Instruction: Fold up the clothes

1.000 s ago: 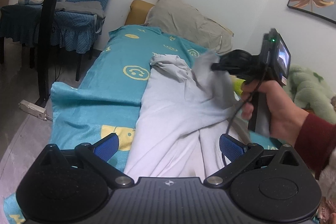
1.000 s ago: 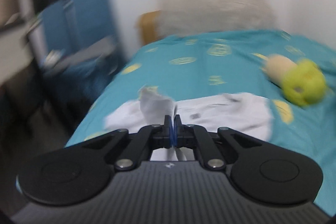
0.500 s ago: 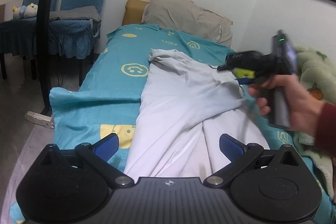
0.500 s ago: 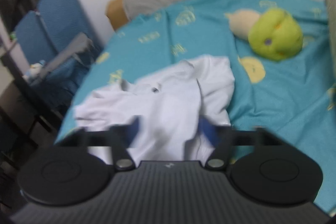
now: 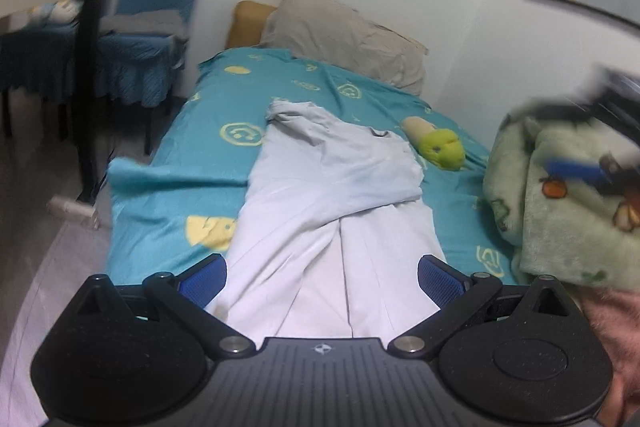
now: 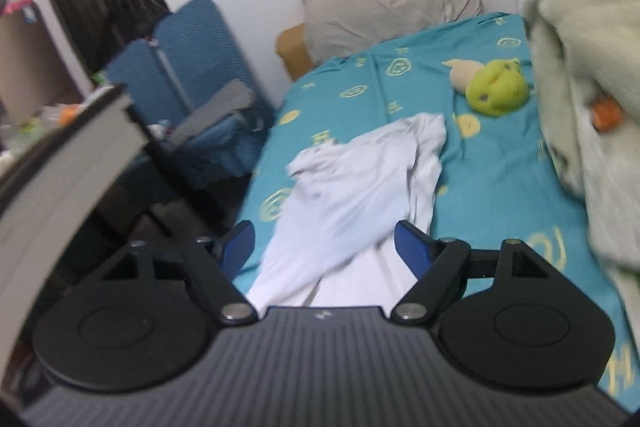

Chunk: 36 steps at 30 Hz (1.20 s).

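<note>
A white long-sleeved garment (image 5: 332,187) lies lengthwise on the teal bed sheet (image 5: 168,187), with one part folded across its upper body. My left gripper (image 5: 322,277) hovers open over the garment's near end, and its blue pads touch nothing. My right gripper (image 6: 324,243) hangs above the same garment (image 6: 352,187) with its jaws wide apart and closing slightly. Nothing is between them. In the left wrist view the right gripper (image 5: 580,155) is only a blur at the right edge.
A green plush toy (image 5: 440,147) lies on the sheet right of the garment. A grey pillow (image 5: 344,35) leans on the wall at the head. A pale green fleece blanket (image 5: 560,195) is heaped on the right. Blue chairs (image 5: 152,7) and a table edge (image 6: 60,167) stand to the left.
My right gripper let go of the garment's edge, opened wide and pulled back up and to the right. The released part now lies across the garment. My left gripper rose a little.
</note>
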Tool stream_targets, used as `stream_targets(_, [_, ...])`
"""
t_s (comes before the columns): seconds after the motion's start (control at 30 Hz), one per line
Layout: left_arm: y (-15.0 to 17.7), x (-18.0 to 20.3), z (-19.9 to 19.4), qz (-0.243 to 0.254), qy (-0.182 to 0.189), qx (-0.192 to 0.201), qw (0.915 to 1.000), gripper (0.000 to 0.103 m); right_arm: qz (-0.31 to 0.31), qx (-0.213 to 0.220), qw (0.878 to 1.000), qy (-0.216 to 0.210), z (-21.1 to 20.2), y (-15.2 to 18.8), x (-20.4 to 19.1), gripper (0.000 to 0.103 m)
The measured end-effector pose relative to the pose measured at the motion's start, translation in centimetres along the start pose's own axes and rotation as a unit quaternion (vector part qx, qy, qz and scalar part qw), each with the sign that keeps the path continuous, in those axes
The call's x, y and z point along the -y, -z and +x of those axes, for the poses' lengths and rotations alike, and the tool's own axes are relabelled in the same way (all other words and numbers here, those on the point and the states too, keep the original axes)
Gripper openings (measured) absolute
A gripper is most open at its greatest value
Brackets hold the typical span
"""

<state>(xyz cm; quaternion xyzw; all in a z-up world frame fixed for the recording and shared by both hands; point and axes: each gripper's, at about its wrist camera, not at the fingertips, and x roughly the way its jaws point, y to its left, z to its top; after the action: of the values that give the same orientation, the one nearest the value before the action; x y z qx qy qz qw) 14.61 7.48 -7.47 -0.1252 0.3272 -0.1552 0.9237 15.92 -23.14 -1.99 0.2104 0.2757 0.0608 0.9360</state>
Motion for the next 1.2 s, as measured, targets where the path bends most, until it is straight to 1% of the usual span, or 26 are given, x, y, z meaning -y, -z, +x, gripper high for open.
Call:
stream_targets(0.07, [-0.2, -0.5, -0.7, -0.022, 0.001, -0.017, 0.9996, 0.102, -0.003, 0.002, 1.0, -0.014, -2.7, 2.1, 0.2, 0.078])
stream_targets(0.13, [-0.7, -1.0, -1.0, -0.02, -0.006, -0.039, 0.999, 0.1, -0.006, 0.0, 1.0, -0.018, -4.3, 4.0, 0.7, 0.078])
stream_targets(0.2, [-1.3, -1.6, -1.0, -0.005, -0.016, -0.065, 0.9977, 0.097, -0.016, -0.016, 1.0, -0.003, -4.6, 5.2, 1.1, 0.078])
stream_targets(0.27, [-2.0, -2.8, -0.8, -0.004, -0.029, -0.096, 0.995, 0.095, -0.023, -0.025, 0.999, 0.01, -4.4, 5.6, 1.4, 0.078])
stream_targets(0.37, [-2.7, -5.1, 0.1, -0.017, -0.028, -0.157, 0.987, 0.091, -0.008, -0.028, 1.0, 0.003, -3.5, 5.2, 1.9, 0.078])
stream_targets(0.4, [-2.8, -5.8, 0.4, -0.016, -0.029, -0.178, 0.9834, 0.088, -0.004, -0.028, 1.0, 0.0, -3.2, 5.1, 2.0, 0.078])
stream_targets(0.5, [-2.6, -7.3, 1.3, -0.002, -0.036, -0.24, 0.97, 0.087, 0.002, -0.035, 0.999, -0.001, -2.1, 5.1, 2.2, 0.078])
stream_targets(0.6, [-2.2, -8.0, 2.1, 0.027, -0.045, -0.301, 0.9521, 0.082, 0.003, -0.045, 0.999, 0.002, -1.4, 5.2, 2.4, 0.078])
stream_targets(0.67, [-2.2, -7.7, 2.2, 0.076, -0.067, -0.32, 0.942, 0.081, 0.006, -0.05, 0.999, 0.008, -1.1, 5.1, 2.5, 0.078])
stream_targets(0.73, [-2.1, -7.4, 2.0, 0.112, -0.07, -0.332, 0.934, 0.081, 0.011, -0.051, 0.999, 0.014, -0.9, 5.0, 2.8, 0.078])
stream_targets(0.83, [-1.4, -7.9, 2.1, 0.121, -0.048, -0.366, 0.9214, 0.081, 0.017, -0.053, 0.998, 0.02, -0.7, 4.8, 3.1, 0.078])
stream_targets(0.9, [-0.7, -8.0, 2.3, 0.128, -0.044, -0.388, 0.9117, 0.081, 0.026, -0.055, 0.998, 0.024, -0.7, 4.8, 3.5, 0.078])
stream_targets(0.97, [0.1, -8.1, 2.5, 0.136, -0.042, -0.409, 0.9015, 0.077, 0.038, -0.058, 0.997, 0.023, -0.6, 4.7, 3.9, 0.078])
stream_targets(1.03, [0.7, -8.1, 2.7, 0.143, -0.042, -0.426, 0.8921, 0.063, 0.047, -0.062, 0.997, 0.021, -0.5, 4.7, 4.1, 0.078])
stream_targets(1.07, [0.8, -7.9, 2.7, 0.149, -0.043, -0.435, 0.8872, 0.059, 0.052, -0.064, 0.996, 0.02, -0.5, 4.7, 4.3, 0.078])
stream_targets(1.1, [1.1, -7.6, 2.7, 0.157, -0.045, -0.443, 0.8813, 0.051, 0.056, -0.066, 0.996, 0.019, -0.5, 4.7, 4.4, 0.078])
stream_targets(1.13, [1.3, -7.3, 2.7, 0.165, -0.046, -0.452, 0.8753, 0.036, 0.059, -0.067, 0.996, 0.018, -0.4, 4.7, 4.5, 0.078])
stream_targets(1.17, [1.4, -7.0, 2.5, 0.171, -0.051, -0.459, 0.8703, 0.026, 0.061, -0.069, 0.996, 0.017, -0.4, 4.7, 4.5, 0.078])
stream_targets(1.2, [1.5, -6.6, 2.3, 0.177, -0.057, -0.465, 0.8657, 0.013, 0.064, -0.07, 0.995, 0.016, -0.4, 4.7, 4.6, 0.078])
